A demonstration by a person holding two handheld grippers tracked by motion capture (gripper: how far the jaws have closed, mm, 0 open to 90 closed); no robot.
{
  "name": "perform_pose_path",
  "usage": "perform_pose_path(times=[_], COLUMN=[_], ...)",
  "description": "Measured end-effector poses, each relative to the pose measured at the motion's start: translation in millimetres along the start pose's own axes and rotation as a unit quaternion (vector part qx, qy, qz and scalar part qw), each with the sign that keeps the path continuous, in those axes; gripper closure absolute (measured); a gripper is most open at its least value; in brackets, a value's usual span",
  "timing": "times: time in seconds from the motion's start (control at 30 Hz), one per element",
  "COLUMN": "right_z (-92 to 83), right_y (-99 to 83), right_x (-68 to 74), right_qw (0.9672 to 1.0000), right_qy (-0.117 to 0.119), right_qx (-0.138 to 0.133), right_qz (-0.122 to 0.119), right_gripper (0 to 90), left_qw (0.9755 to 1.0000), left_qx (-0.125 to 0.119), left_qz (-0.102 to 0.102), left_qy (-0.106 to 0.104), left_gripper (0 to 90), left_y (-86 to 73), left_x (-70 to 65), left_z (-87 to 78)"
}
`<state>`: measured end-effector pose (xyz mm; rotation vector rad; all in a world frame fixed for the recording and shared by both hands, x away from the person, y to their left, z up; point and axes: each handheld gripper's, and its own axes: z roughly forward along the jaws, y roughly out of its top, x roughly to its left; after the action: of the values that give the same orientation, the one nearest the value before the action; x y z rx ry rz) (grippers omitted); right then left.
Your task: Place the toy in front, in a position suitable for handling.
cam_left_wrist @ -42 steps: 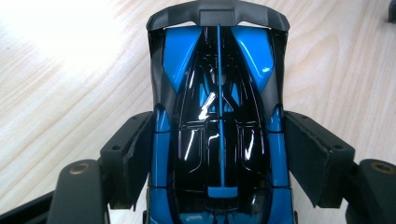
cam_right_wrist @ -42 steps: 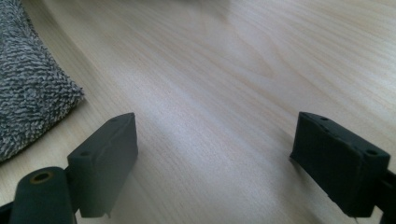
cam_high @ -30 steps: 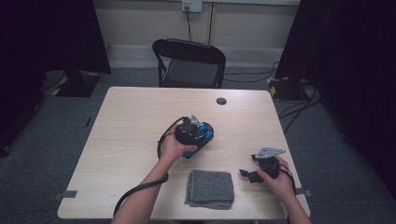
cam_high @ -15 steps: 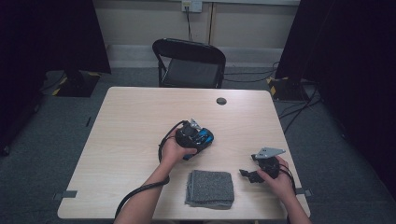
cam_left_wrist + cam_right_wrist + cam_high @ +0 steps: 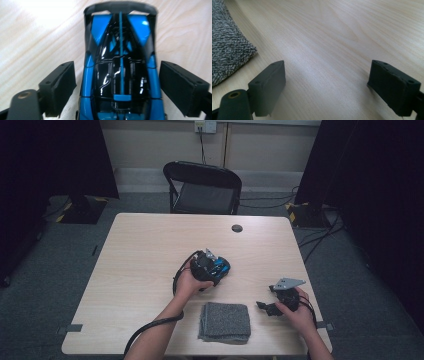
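Blue-and-black toy car (image 5: 120,75) set down mid-tabletop (image 5: 145,250), between the left gripper (image 5: 212,266) jaws, just opened and clear of its sides. Release done; withdrawal left. Right gripper (image 5: 270,307) spread, empty, near the front right corner beside grey cloth (image 5: 225,321).

Glossy blue-and-black plastic toy car (image 5: 120,75); matt wood-grain table (image 5: 145,250); nubby grey cloth (image 5: 225,321).

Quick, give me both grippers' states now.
Left gripper: just opened, fingers clear of the blue toy car between them.
Right gripper: open, holding nothing.
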<state>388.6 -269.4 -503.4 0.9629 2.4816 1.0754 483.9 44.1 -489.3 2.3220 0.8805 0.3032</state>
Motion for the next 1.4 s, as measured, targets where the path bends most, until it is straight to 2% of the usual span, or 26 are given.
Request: perform_pose_path(times=[0.07, 0.23, 0.27, 0.3, 0.33, 0.5, 0.57, 0.77, 1.0, 1.17, 1.4], right_z=[0.0, 0.0, 0.0, -0.1, 0.0, 0.0, -0.1, -0.1, -0.1, -0.2, -0.1], right_y=[0.0, 0.0, 0.0, 0.0, 0.0, 0.0, 0.0, 0.0, 0.0, 0.0, 0.0], right_x=[0.0, 0.0, 0.0, 0.0, 0.0, 0.0, -0.1, -0.1, -0.1, -0.2, -0.1], right_qw=[1.0, 1.0, 1.0, 1.0, 1.0, 1.0, 1.0, 1.0, 1.0, 1.0, 1.0], right_qy=[0.0, 0.0, 0.0, 0.0, 0.0, 0.0, 0.0, 0.0, 0.0, 0.001, 0.001], right_qx=[0.0, 0.0, 0.0, 0.001, 0.0, 0.0, 0.0, 0.0, 0.0, 0.001, 0.0], right_qz=[0.0, 0.0, 0.0, 0.001, 0.0, 0.0, 0.0, 0.0, 0.0, 0.0, 0.0], right_gripper=[13.7, 13.7, 13.7, 13.7, 13.7, 13.7, 13.6, 13.7, 13.7, 13.7, 13.7], left_qw=[0.9999, 0.9998, 0.9995, 0.9993, 0.9994, 0.9997, 0.9995, 0.9993, 0.9986, 0.9974, 0.9953], left_qx=[-0.002, -0.019, -0.028, -0.037, -0.034, -0.025, -0.032, -0.031, -0.052, -0.071, -0.097], left_qz=[-0.01, -0.009, -0.01, -0.001, -0.005, 0.0, 0.003, 0.019, 0.009, 0.01, 0.0], left_qy=[-0.005, -0.005, -0.007, -0.004, -0.004, 0.002, 0.003, 0.004, 0.0, 0.003, 0.008], left_gripper=[15.9, 14.2, 15.6, 22.4, 25.6, 25.9, 26.2, 27.2, 27.5, 27.6, 27.5], left_y=[-1.0, -3.3, -3.6, -4.2, -3.8, -2.1, 0.1, 12.3, 20.6, 24.7, 25.8], left_x=[0.5, -3.7, -4.8, -5.6, -5.9, -7.0, -5.8, -1.6, 4.9, 9.0, 16.3], left_z=[3.0, 7.4, 7.7, 6.5, 6.3, 3.1, -2.9, -24.6, -46.2, -63.5, -82.4])
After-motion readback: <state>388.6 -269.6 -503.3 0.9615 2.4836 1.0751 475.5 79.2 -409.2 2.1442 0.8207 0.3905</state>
